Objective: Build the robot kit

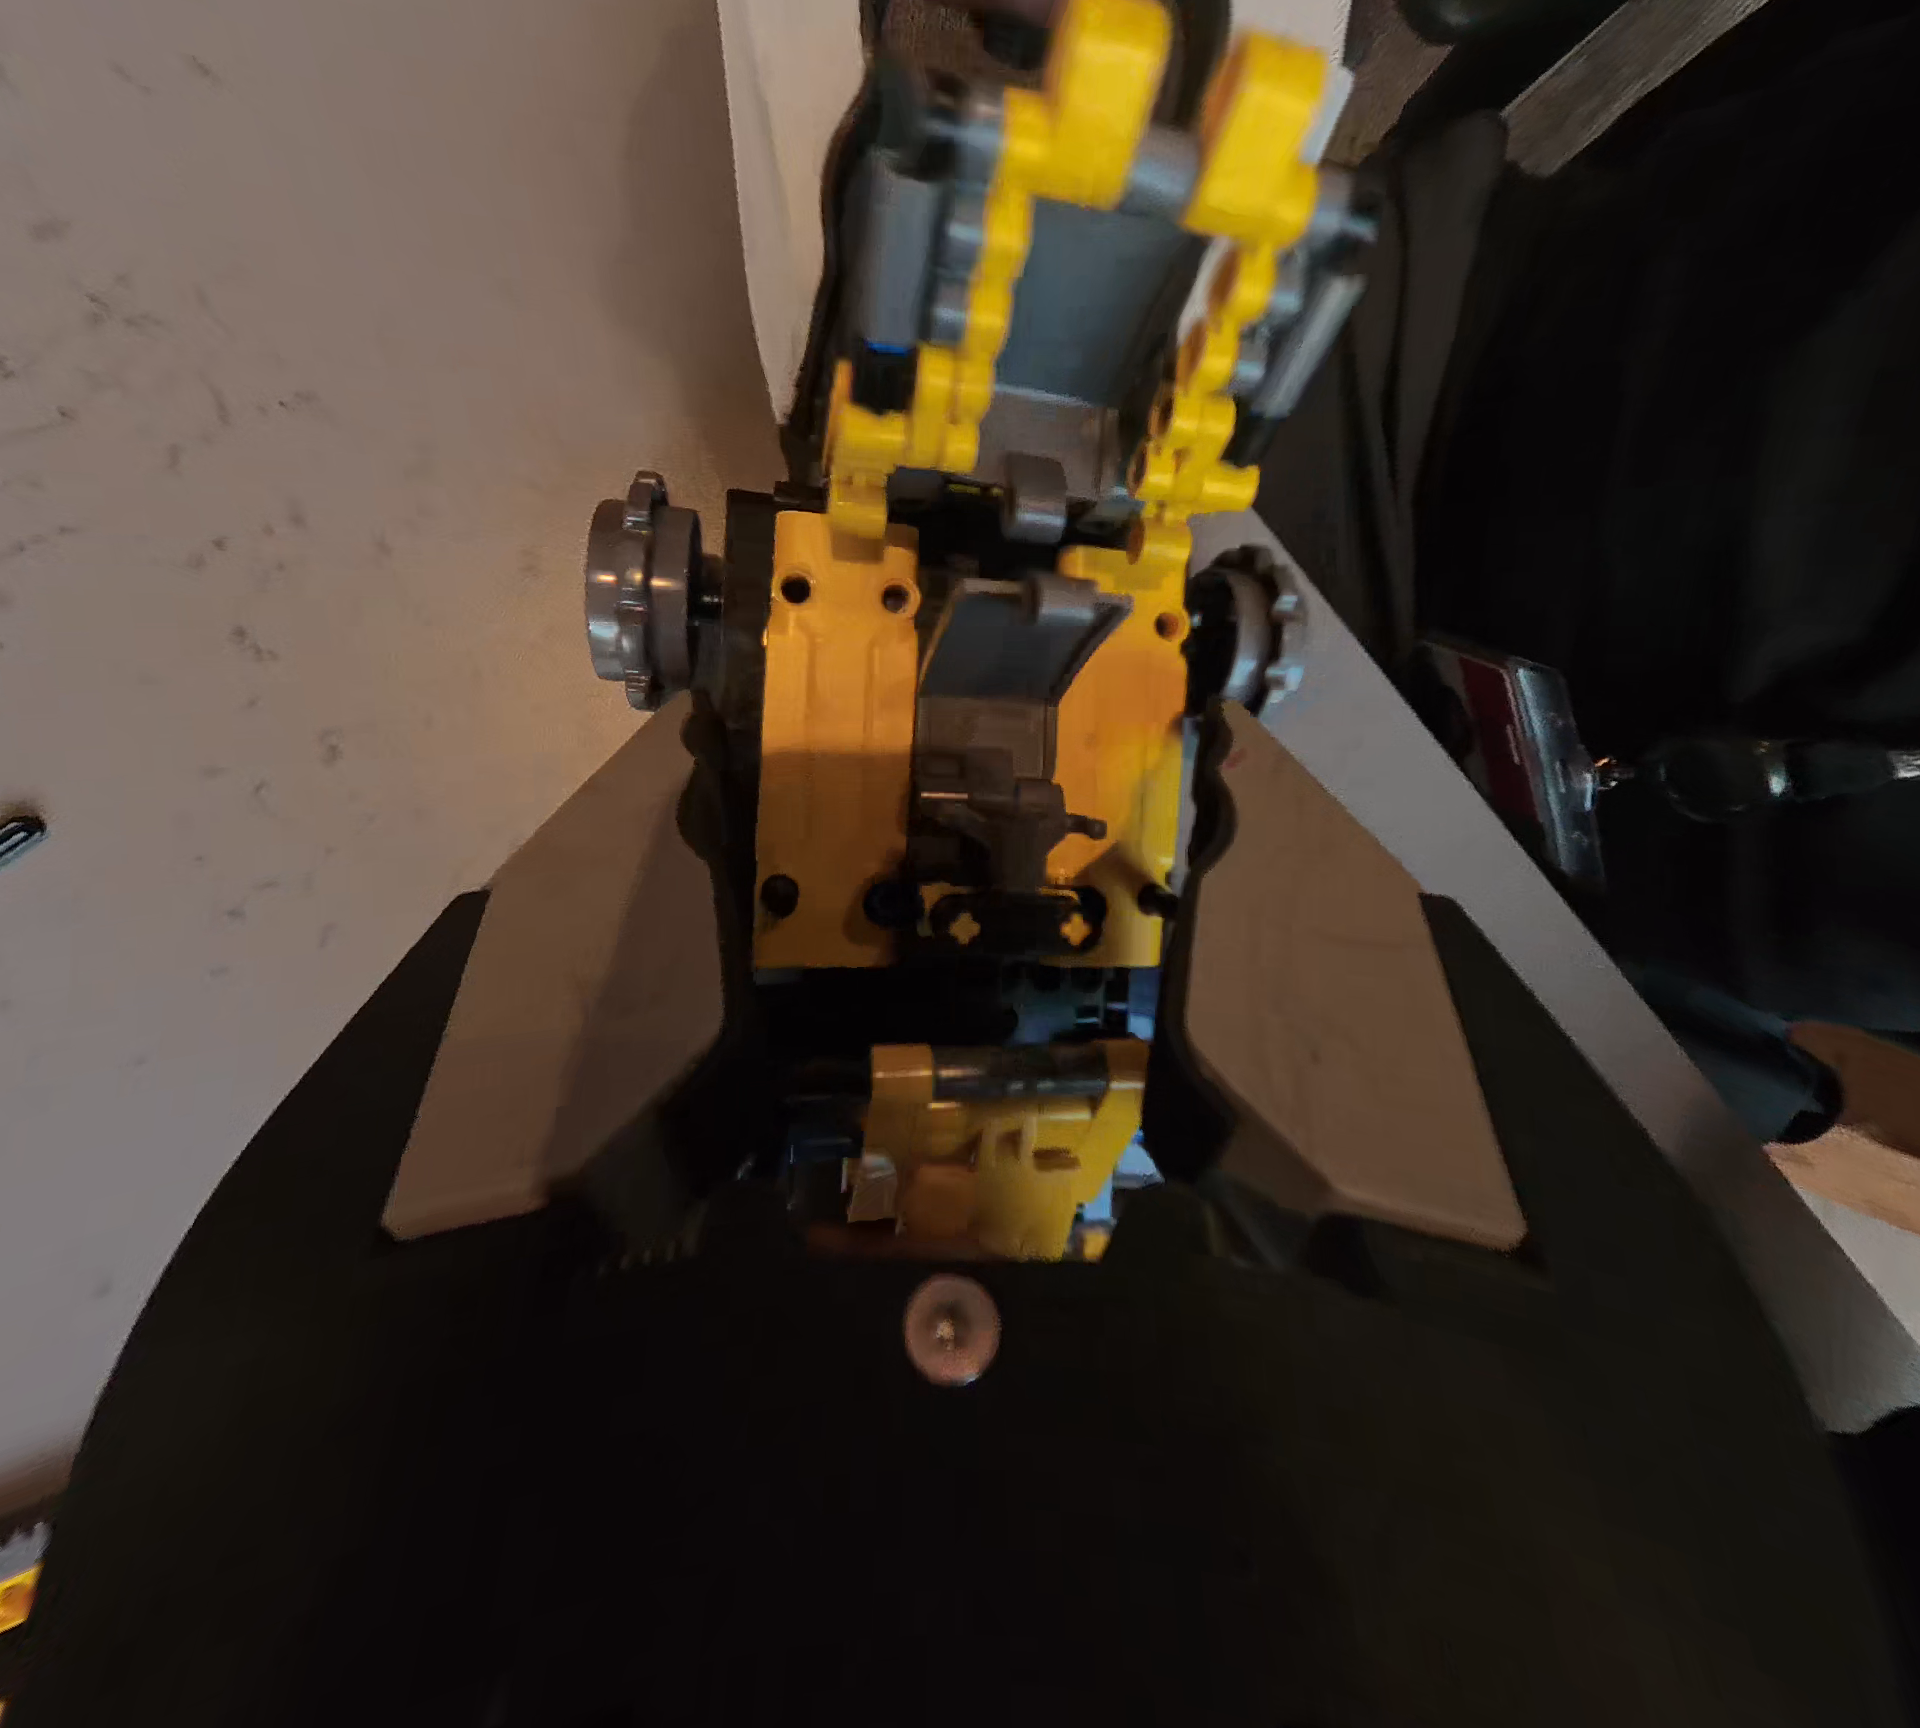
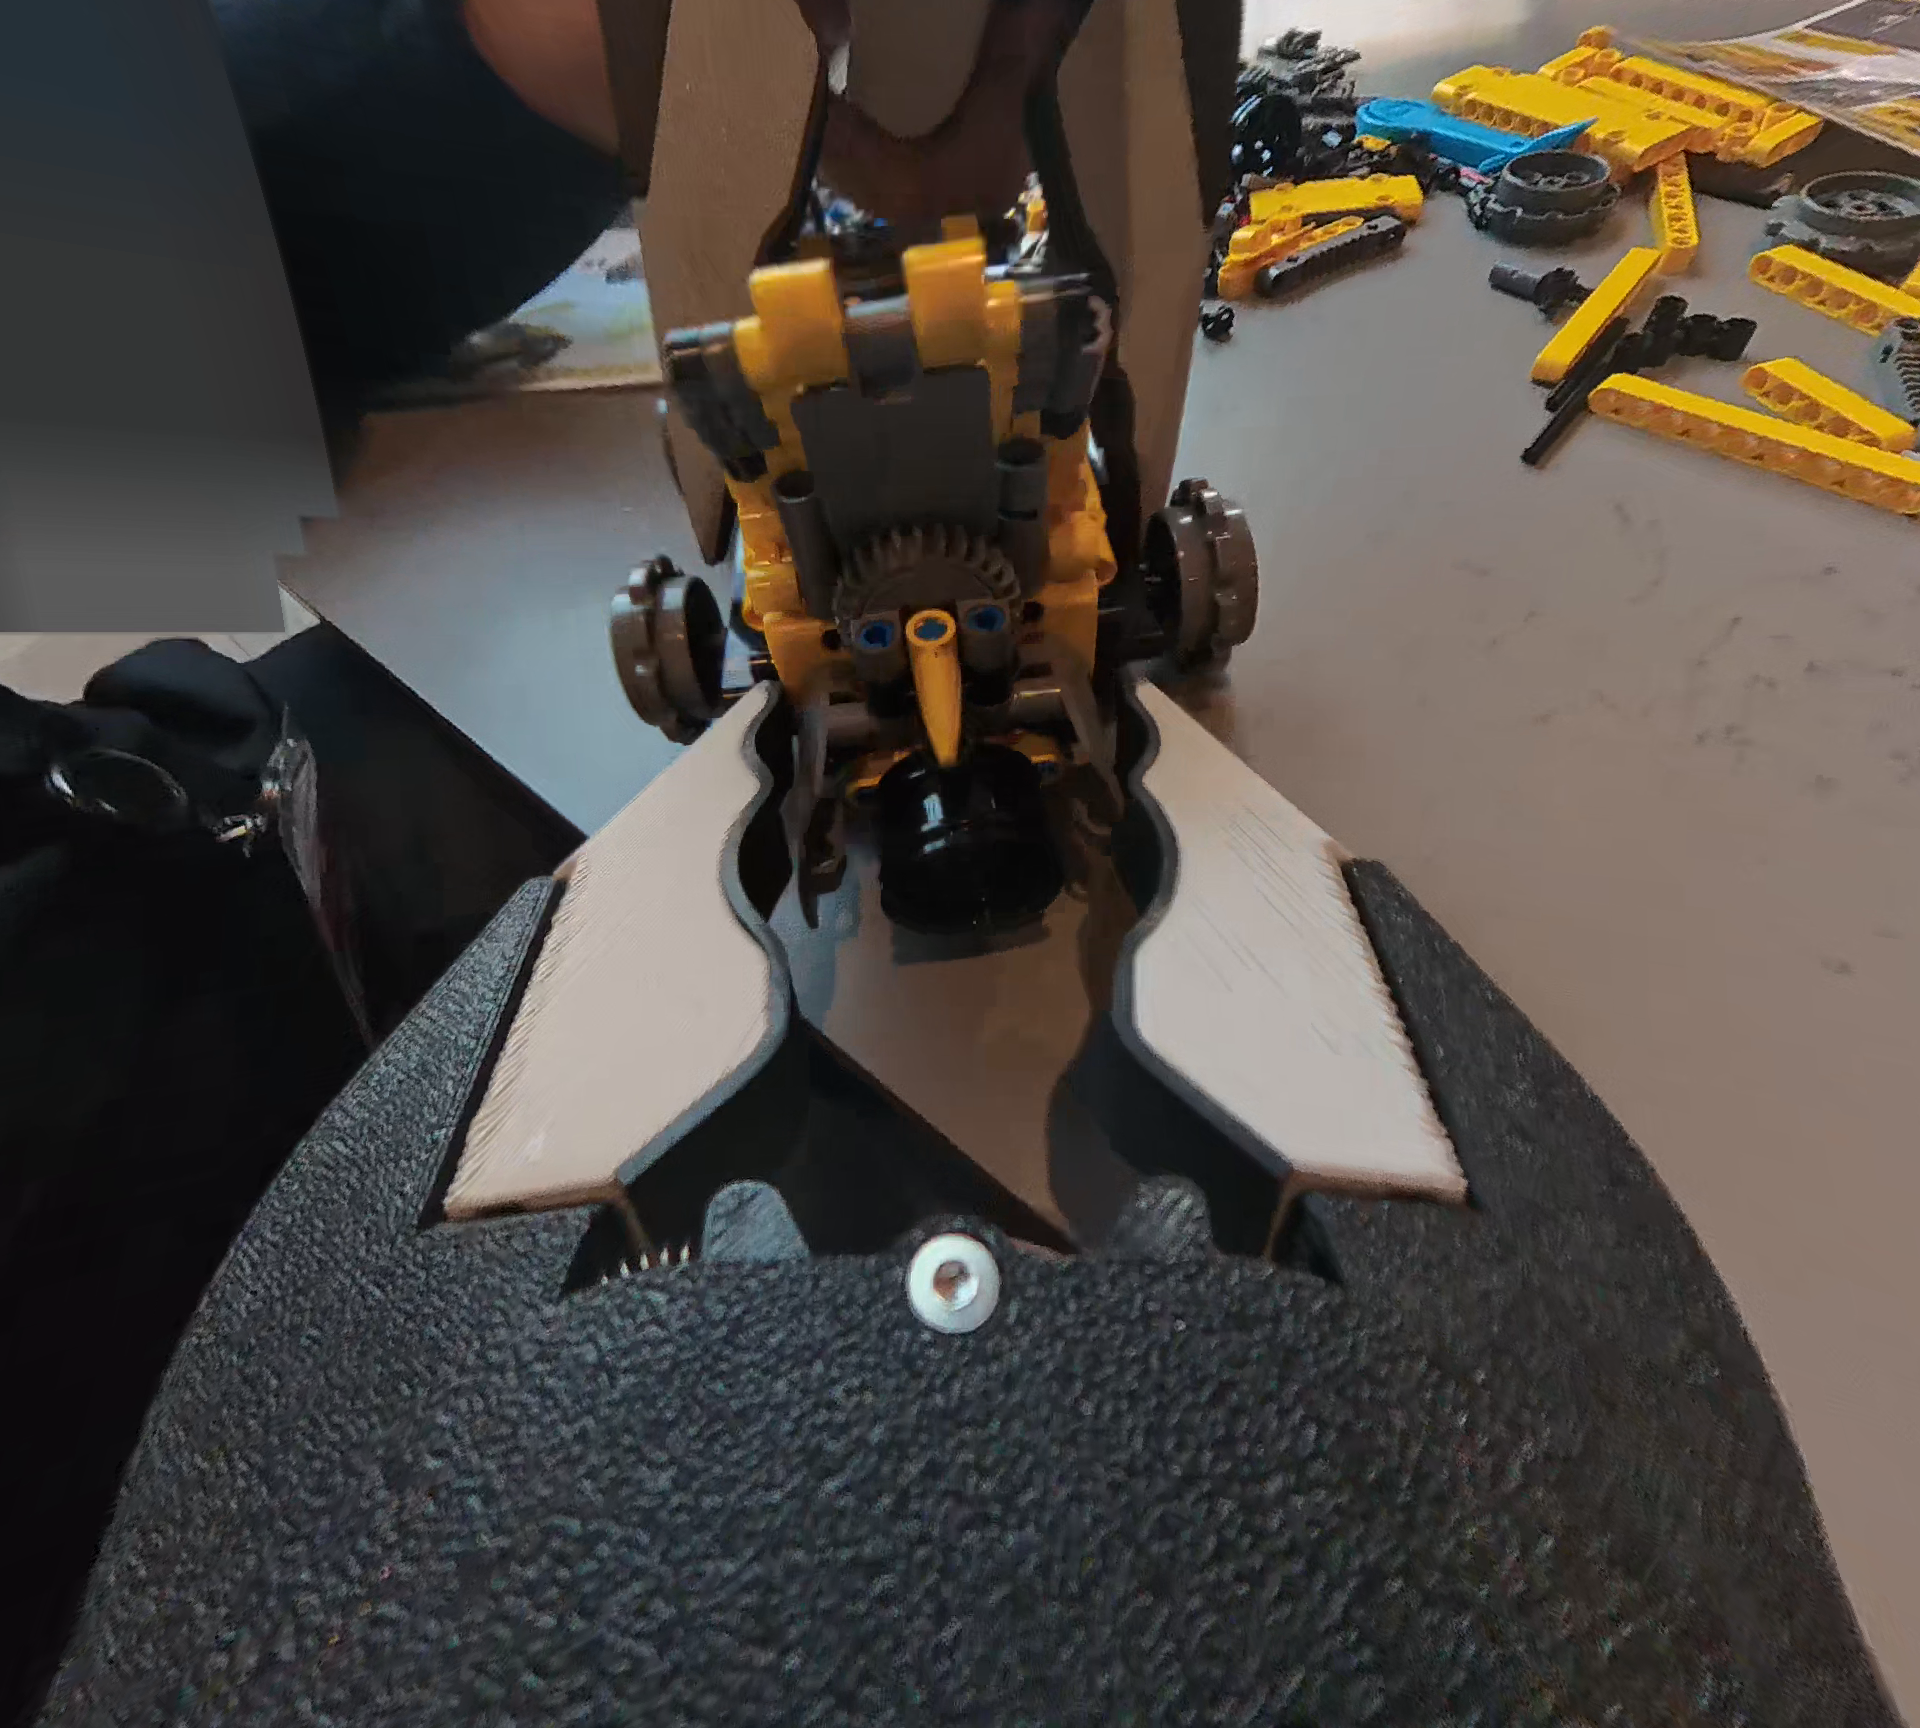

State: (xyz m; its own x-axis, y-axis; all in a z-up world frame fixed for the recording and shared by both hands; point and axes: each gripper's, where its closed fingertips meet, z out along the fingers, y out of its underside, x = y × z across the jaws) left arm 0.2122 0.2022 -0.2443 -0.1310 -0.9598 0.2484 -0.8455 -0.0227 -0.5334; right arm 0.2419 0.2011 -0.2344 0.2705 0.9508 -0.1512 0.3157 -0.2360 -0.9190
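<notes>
Left tool [image 1: 951, 712] is clamped on the yellow-and-grey plastic brick-built vehicle model [image 1: 966, 743], fingers bearing on the black side frames of the body, just behind the two grey toothed hubs [image 1: 639, 592] that stick out left and right. Model sits between both tools, at or just above the pale speckled worktop [image 1: 312, 328] near its edge; can't tell if it rests on it. Right tool [image 2: 951, 722] faces the opposite end, fingers spread with the tips flanking the black cylindrical piece [image 2: 961, 842] and grey gear [image 2: 925, 582]; tips look close to the frame, but I see no firm pinch, so I read it as released. Handling judgement: light, rigid in the body, but a snap-fit assembly, so brittle at the joints; smooth plastic, a bit slippery. The hinged yellow arm section [image 1: 1081, 255] at the far end and the thin yellow pointed pin [image 2: 935, 676] look like parts that would pop off under side load. Best hold is the solid body flanks, as the left has it. Loose yellow beams [image 2: 1756, 442] and grey wheel rims [image 2: 1553, 192] lie scattered far right.
</notes>
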